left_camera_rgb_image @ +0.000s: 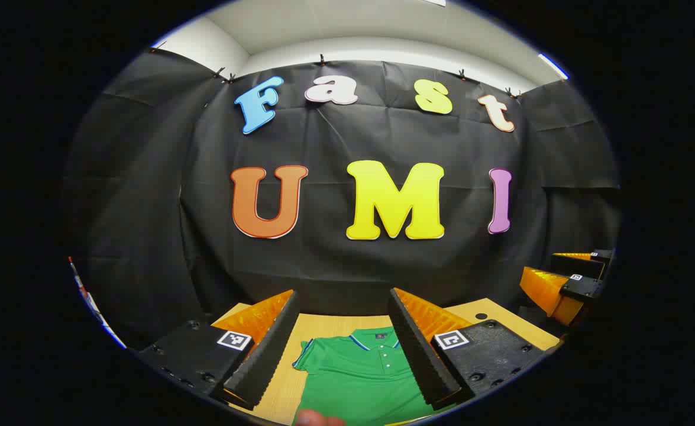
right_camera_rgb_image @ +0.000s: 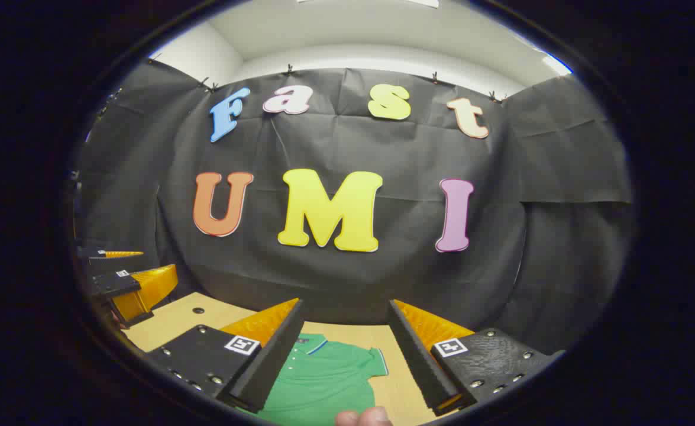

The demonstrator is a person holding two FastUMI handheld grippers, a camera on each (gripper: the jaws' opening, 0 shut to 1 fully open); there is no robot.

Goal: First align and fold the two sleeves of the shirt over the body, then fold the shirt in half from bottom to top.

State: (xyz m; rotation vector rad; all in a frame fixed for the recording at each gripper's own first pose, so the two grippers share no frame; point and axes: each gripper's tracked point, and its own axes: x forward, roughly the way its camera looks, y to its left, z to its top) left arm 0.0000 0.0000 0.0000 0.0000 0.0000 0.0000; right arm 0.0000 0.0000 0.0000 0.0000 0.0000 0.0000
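Observation:
A green polo shirt (left_camera_rgb_image: 359, 378) with a blue-trimmed collar and a buttoned placket lies flat on the wooden table (left_camera_rgb_image: 317, 324). In the left gripper view my left gripper (left_camera_rgb_image: 342, 299) hangs open above it, the collar and one short sleeve showing between its fingers. The right gripper (left_camera_rgb_image: 584, 273) appears at the right edge of that view. In the right gripper view my right gripper (right_camera_rgb_image: 345, 305) is open over the shirt (right_camera_rgb_image: 317, 378), whose other short sleeve lies spread on the table (right_camera_rgb_image: 175, 319). The left gripper (right_camera_rgb_image: 125, 278) shows at that view's left edge.
Black cloth walls close the booth behind the table and on both sides. A small dark hole marks the tabletop (left_camera_rgb_image: 481, 316) near its back corner. A fingertip (left_camera_rgb_image: 317, 419) shows at the bottom edge of the left gripper view, and another fingertip (right_camera_rgb_image: 362, 416) in the right gripper view.

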